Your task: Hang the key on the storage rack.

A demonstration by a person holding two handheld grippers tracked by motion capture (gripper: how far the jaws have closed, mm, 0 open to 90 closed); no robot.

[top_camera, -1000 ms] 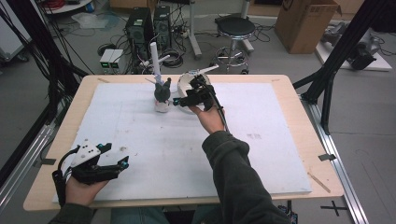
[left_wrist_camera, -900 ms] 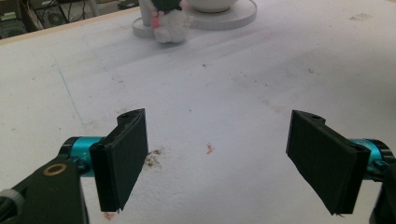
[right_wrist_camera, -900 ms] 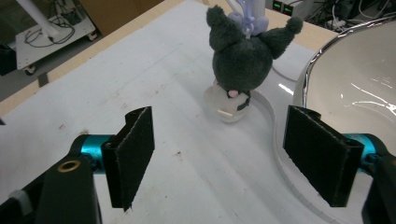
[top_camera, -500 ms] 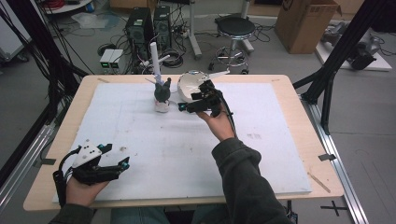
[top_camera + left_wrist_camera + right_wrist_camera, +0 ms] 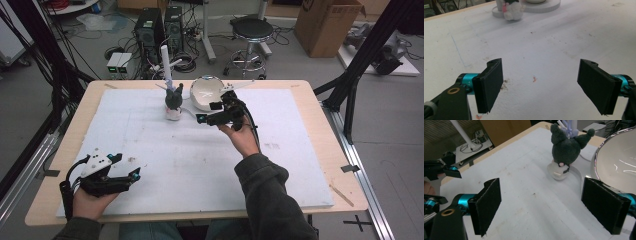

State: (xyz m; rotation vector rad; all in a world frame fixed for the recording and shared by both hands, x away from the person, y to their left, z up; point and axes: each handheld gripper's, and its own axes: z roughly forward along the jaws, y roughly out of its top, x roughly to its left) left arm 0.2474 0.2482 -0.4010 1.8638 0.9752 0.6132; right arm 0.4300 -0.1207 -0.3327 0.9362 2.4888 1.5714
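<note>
On the far middle of the counter (image 5: 310, 165), covered with a white sheet: a small plush toy (image 5: 173, 102), dark grey head with two ears over a white body, upright in front of a white post (image 5: 165, 60). Just right of it, a shiny metal bowl (image 5: 206, 92), touching or almost touching a flat white ring on the sheet; not possible to tell which. Right gripper (image 5: 212, 112) near the bowl, just on its near right side, held level and pointing left toward the toy, apart from both. In the right gripper view, jaws standing wide with nothing between the pads, having just been opening; plush toy (image 5: 564, 150) ahead between the two pads but well beyond them, bowl (image 5: 616, 165) rim at the right, close to the right pad. Left gripper (image 5: 127, 172) at the near left corner of the counter, well apart from the toy, resting in the hand low over the sheet. In the left gripper view, jaws also wide and empty, only stained white sheet between them, the toy (image 5: 511, 10) far ahead at the top edge.
</note>
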